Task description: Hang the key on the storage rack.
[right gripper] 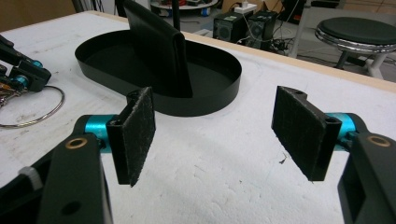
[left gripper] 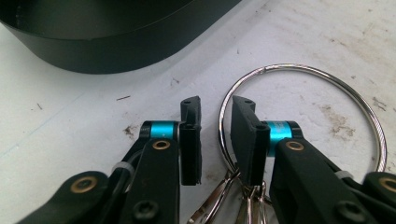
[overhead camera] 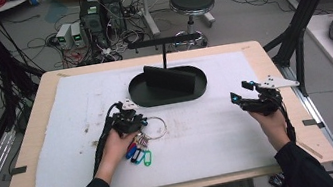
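Between the two black jaws of the left gripper (left gripper: 215, 109), a thin wire of the large steel key ring (left gripper: 327, 77) is passing through a narrow gap; the jaws are standing close on either side of it, not yet pinching, so the gripper is counting as released. The ring is lying flat on the white foam mat (left gripper: 70, 121), a polished circle whose near arc is disappearing behind the right-hand jaw. Smaller split rings and clips are hanging off it at the bottom edge, cut off there. In the high view the left gripper (overhead camera: 131, 120) is sitting over the ring (overhead camera: 157, 125), with blue and green plastic key tags (overhead camera: 139, 154) fanning out beside the hand. The right gripper (right gripper: 215, 135) is hovering wide apart and empty, its rough, felt-like pads (right gripper: 137, 135) facing each other above the pitted, stained foam. Beyond it, the matte black oval tray (right gripper: 224, 93) with an upright divider (right gripper: 161, 51) is standing mid-table.
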A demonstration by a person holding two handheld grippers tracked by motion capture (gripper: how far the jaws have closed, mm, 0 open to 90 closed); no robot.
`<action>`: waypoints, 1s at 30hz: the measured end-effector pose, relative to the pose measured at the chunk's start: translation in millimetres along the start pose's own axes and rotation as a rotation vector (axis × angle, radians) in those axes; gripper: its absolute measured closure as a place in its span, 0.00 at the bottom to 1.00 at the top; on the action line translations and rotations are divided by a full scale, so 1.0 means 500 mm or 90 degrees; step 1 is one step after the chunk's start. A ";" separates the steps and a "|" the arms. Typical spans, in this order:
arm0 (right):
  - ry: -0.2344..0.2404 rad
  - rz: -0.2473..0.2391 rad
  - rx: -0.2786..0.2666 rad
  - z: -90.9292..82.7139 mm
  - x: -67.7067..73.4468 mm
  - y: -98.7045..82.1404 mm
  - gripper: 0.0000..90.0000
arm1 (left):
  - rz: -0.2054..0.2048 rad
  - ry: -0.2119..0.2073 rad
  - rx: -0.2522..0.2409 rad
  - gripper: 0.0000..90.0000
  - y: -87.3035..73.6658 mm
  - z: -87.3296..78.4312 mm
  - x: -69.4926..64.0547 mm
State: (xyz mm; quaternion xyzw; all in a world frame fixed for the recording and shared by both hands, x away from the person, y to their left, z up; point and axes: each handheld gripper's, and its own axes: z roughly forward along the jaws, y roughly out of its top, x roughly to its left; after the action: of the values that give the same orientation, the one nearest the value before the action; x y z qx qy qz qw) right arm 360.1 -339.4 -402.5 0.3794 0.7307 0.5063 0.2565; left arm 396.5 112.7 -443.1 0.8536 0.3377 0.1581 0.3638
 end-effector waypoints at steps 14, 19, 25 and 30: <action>-0.002 0.000 -0.004 -0.002 -0.003 0.000 0.34 | 0.009 -0.004 -0.041 0.95 0.003 -0.014 -0.006; -0.002 0.000 -0.005 -0.002 -0.003 0.000 0.34 | 0.013 -0.005 -0.086 0.96 0.008 -0.042 -0.006; -0.002 0.000 -0.007 -0.001 -0.002 0.001 0.34 | 0.025 -0.009 -0.127 0.96 0.012 -0.075 -0.011; -0.002 -0.001 -0.007 -0.002 -0.002 0.001 0.34 | 0.042 -0.023 -0.151 0.96 0.015 -0.097 -0.028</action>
State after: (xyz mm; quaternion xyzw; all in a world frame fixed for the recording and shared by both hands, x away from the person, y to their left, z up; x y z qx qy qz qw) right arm 360.2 -340.7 -401.9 0.3782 0.7277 0.5095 0.2605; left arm 365.1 124.1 -404.8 0.8180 0.2821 0.1933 0.4626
